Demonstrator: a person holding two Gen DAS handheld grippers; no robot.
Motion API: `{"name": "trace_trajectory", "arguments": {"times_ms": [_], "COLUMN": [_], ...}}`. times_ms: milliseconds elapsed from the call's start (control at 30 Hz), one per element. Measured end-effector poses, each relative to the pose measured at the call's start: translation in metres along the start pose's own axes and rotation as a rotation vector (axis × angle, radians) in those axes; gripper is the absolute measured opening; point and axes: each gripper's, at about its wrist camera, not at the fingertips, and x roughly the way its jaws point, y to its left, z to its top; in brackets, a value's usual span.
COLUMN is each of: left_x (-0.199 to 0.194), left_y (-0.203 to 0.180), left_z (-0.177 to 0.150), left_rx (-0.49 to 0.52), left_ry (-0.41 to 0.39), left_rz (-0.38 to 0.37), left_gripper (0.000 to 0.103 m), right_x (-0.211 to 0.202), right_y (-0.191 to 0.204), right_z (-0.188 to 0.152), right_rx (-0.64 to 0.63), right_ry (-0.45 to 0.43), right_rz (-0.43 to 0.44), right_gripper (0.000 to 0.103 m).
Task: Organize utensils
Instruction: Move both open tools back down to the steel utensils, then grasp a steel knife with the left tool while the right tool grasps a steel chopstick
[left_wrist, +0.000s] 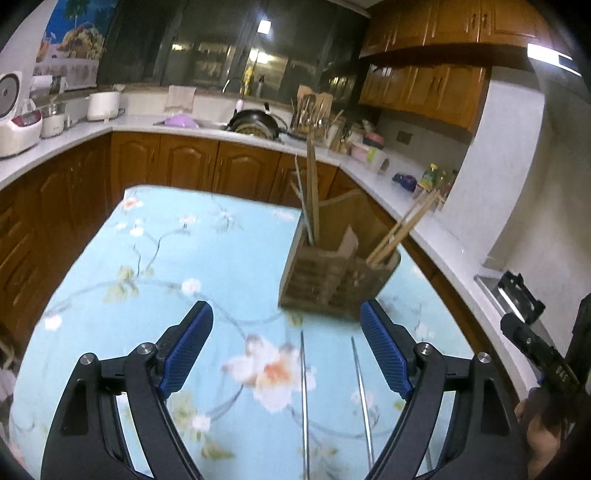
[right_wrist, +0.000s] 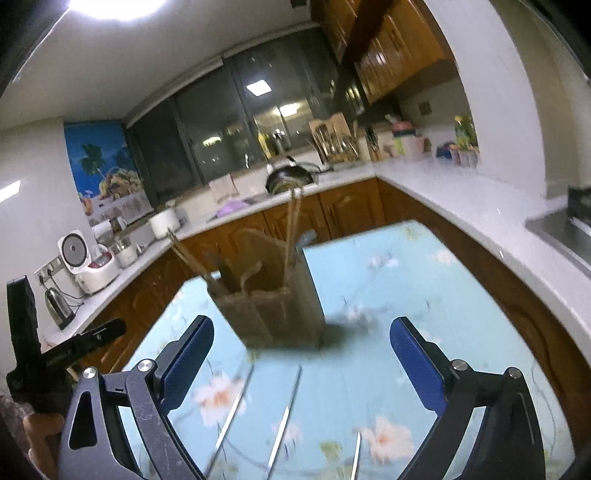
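Rice cooker (left_wrist: 18, 129) on counter, wok (left_wrist: 255, 123) by sink

Dim, bluish indoor light. Ceiling lamp (right_wrist: 107, 5) blown out at top left of right wrist view; panels reflected in dark window (right_wrist: 236, 122). Motion blur throughout. Heavy fisheye bending, black vignette corners.

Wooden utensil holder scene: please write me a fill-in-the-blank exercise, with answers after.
1. The wooden utensil holder stands on a floral ____.
2. Wooden chopsticks stand ____ the holder.
3. Thin metal chopsticks lie ____ on the cloth.
4. Both the left gripper and the right gripper are ____.

Answers: tablecloth; inside; flat; open
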Motion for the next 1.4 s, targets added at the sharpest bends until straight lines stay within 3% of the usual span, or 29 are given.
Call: {"name": "trace_trajectory", "arguments": {"times_ms": [433, 767, 933, 1400], "left_x": [0.003, 0.029, 0.043, 0.094], "left_y": [-0.002, -0.003, 0.0, 0.002], "left_z": [-0.061, -0.065, -0.063, -0.056], "left_rx": [0.001, 0.02, 0.017, 0.025], "left_ry": [0.119, 0.196, 0.219, 0.326], "left_rz": [0.009, 0.032, 0.041, 0.024], "left_gripper": [0.084, 0.084, 0.083, 0.058], "right_x": [-0.008, 0.013, 0.031, 0.114], "right_y": [-0.021, -0.019, -0.012, 0.013], "right_z": [-0.055, -0.071, -0.069, -0.062], "right_rx": [0.038, 0.015, -0.004, -0.051], "right_ry": [0.126, 0.202, 0.238, 0.364], "right_rz": [-0.036, -0.049, -0.046, -0.012], "right_gripper": [0.097, 0.096, 0.084, 0.041]}}
